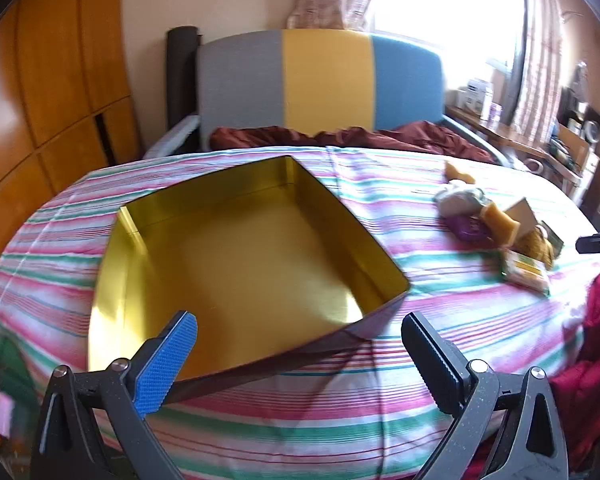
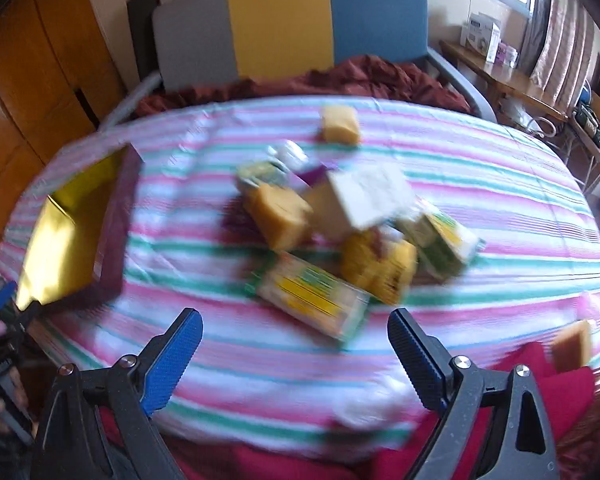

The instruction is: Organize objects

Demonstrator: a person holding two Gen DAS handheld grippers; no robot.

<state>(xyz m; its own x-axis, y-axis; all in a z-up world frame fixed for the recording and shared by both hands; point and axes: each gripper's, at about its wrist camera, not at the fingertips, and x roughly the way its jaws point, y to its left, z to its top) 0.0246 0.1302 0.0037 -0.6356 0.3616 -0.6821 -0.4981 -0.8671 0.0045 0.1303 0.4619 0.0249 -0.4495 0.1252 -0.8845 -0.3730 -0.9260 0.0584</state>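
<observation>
An open gold-lined tin box [image 1: 236, 264] lies on the striped bed, empty inside. My left gripper [image 1: 300, 344] is open, its left finger over the box's near wall. In the right wrist view the box [image 2: 116, 216] is at the left. A pile of small packets and boxes [image 2: 340, 232] lies in the bed's middle, blurred; a yellow-green packet [image 2: 312, 296] is nearest. My right gripper [image 2: 296, 336] is open and empty just short of it. The pile also shows in the left wrist view [image 1: 496, 224] at the right.
A single yellow block [image 2: 340, 124] lies farther back. Another block [image 2: 572, 344] rests on red cloth [image 2: 540, 384] at the near right. A maroon blanket [image 1: 340, 136] and headboard [image 1: 324, 80] are at the far end. A wooden wardrobe [image 1: 48, 80] stands left; a cluttered desk [image 1: 540, 132] right.
</observation>
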